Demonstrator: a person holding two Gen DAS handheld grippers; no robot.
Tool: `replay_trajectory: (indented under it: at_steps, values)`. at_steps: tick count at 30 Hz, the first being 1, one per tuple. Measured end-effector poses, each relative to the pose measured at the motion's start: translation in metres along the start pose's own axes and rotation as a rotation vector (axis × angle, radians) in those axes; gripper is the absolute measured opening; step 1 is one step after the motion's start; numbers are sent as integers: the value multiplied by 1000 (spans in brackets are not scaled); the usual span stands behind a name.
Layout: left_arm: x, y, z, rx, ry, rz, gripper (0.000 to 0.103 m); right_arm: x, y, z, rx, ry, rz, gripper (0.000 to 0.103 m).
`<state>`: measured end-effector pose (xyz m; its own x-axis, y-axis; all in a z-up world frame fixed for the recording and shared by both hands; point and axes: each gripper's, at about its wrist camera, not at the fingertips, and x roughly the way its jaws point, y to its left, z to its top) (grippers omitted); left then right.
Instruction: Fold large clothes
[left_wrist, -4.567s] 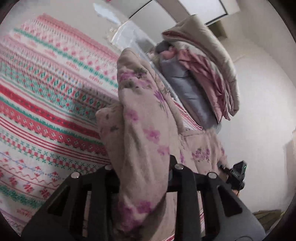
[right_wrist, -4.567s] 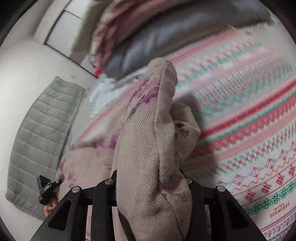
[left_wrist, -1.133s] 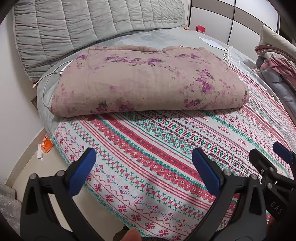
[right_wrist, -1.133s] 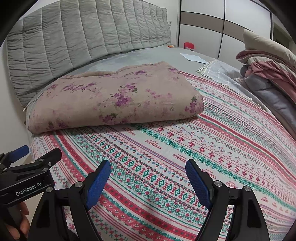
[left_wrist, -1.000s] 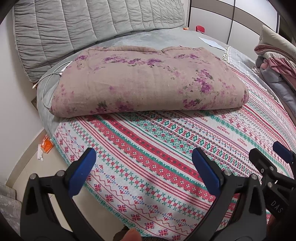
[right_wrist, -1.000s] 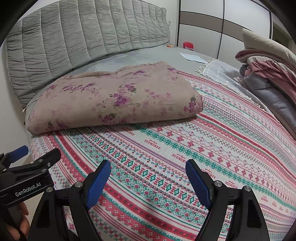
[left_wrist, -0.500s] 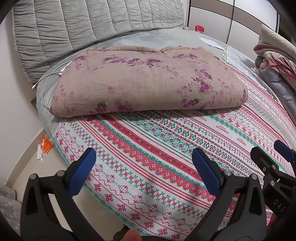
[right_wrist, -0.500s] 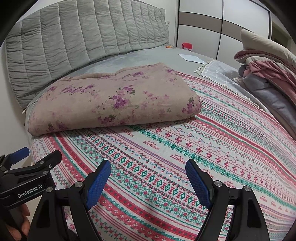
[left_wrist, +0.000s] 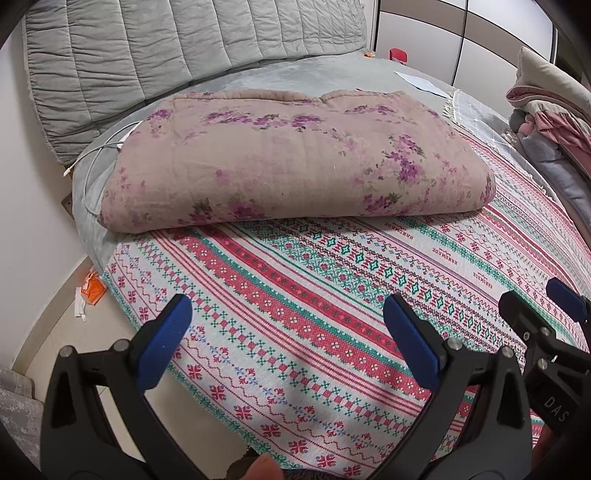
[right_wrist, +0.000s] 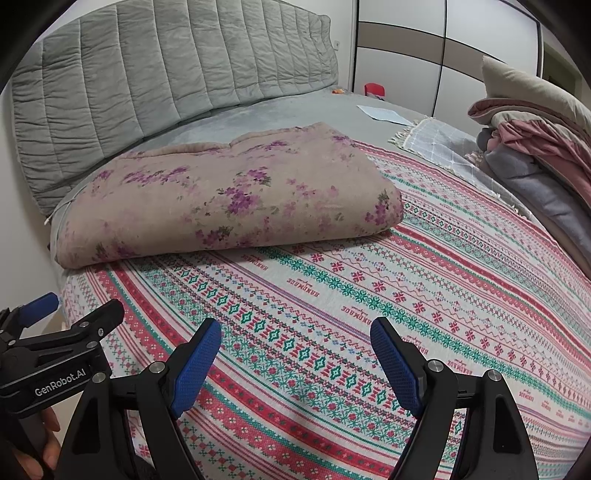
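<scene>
Ahead of both tools, toward the headboard (left_wrist: 184, 44), the folded quilt (left_wrist: 295, 162) lies flat on the bed (left_wrist: 332, 295), well apart from either. Its long axis runs left to right across both views. Left tool (left_wrist: 284, 332) and right tool (right_wrist: 295, 354) are spread wide, grasping nothing. The quilt's left end lies nearer the left tool; a further fold would likely bring one end over the other.
</scene>
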<state>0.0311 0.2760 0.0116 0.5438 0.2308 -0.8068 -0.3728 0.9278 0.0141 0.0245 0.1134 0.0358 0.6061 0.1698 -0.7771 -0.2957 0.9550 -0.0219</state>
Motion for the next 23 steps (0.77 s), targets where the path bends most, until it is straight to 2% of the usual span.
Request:
replay_trajectory:
  at_steps: [18,21,23]
  values:
    - [4,-5,0,11,16,-5,103,1,-1,0,4,1,3,84]
    - [5,-13,2,30,14,-15,103,3,-2,0,8,1,7,84]
    - [6,-27,9,56,24,-54,103,3,-5,-1,23,-13,5,84]
